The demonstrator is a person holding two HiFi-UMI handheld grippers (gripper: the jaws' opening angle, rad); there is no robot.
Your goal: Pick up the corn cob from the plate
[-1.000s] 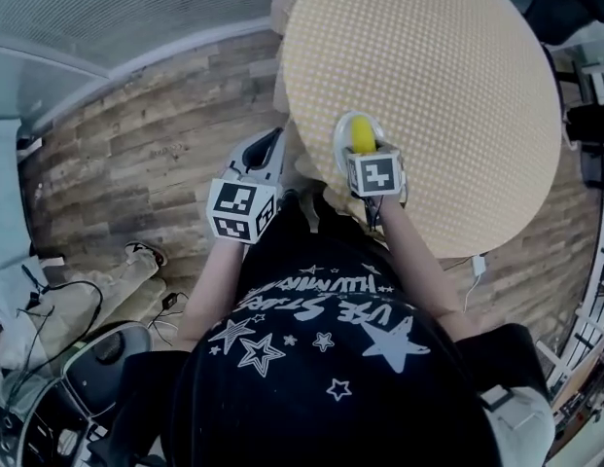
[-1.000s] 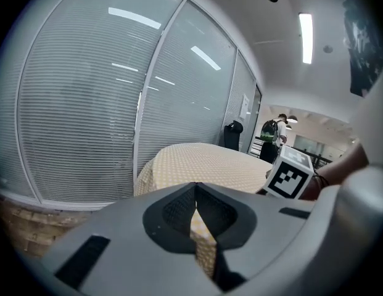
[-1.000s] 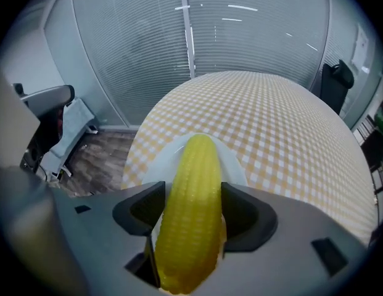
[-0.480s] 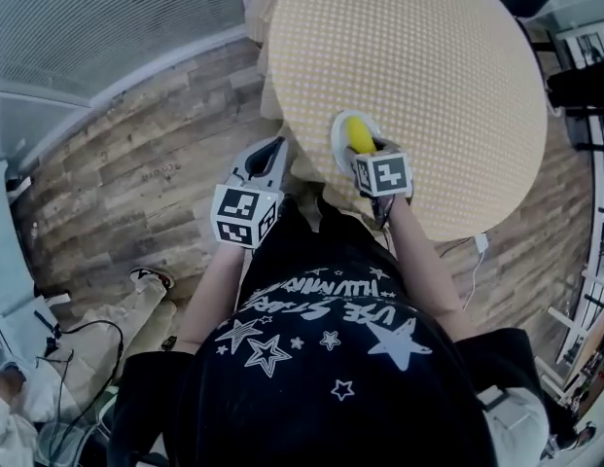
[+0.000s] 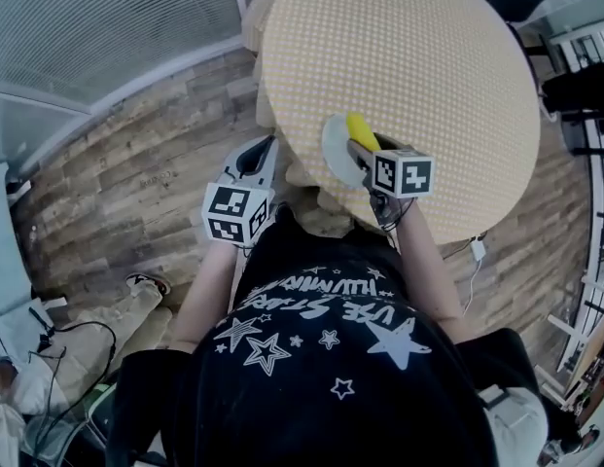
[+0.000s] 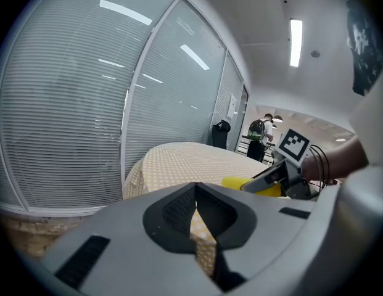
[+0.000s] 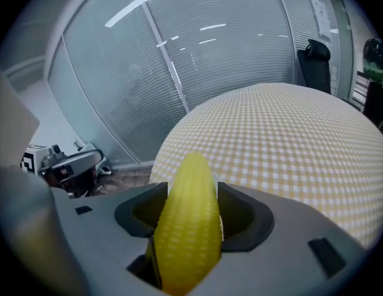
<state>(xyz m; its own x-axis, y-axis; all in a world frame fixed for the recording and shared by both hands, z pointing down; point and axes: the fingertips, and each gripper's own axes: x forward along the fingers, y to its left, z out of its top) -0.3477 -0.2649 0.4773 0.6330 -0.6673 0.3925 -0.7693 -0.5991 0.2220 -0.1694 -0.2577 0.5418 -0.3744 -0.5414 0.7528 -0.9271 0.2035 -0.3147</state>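
The yellow corn cob [image 5: 357, 127] hangs just above the white plate [image 5: 334, 151], which sits near the front edge of the round checked table [image 5: 428, 56]. My right gripper [image 5: 360, 144] is shut on the cob. In the right gripper view the cob [image 7: 188, 227] stands lengthwise between the jaws of the right gripper [image 7: 190, 197], with its tip poking out past them. My left gripper [image 5: 266, 145] hovers left of the table over the floor, shut and empty. The left gripper view shows the left gripper [image 6: 196, 193] with its tips together, and the cob [image 6: 239, 182] off to the right.
The table stands on a wooden plank floor [image 5: 136, 154]. A glass wall with blinds [image 5: 107, 17] runs along the upper left. Cables [image 5: 49, 339] lie at the lower left and dark furniture [image 5: 579, 90] stands at the right. A person with a backpack [image 6: 259, 131] stands far off.
My right gripper has lifted the corn cob off the plate, up and slightly right, so more of the plate shows. The left gripper has stayed about where it was.
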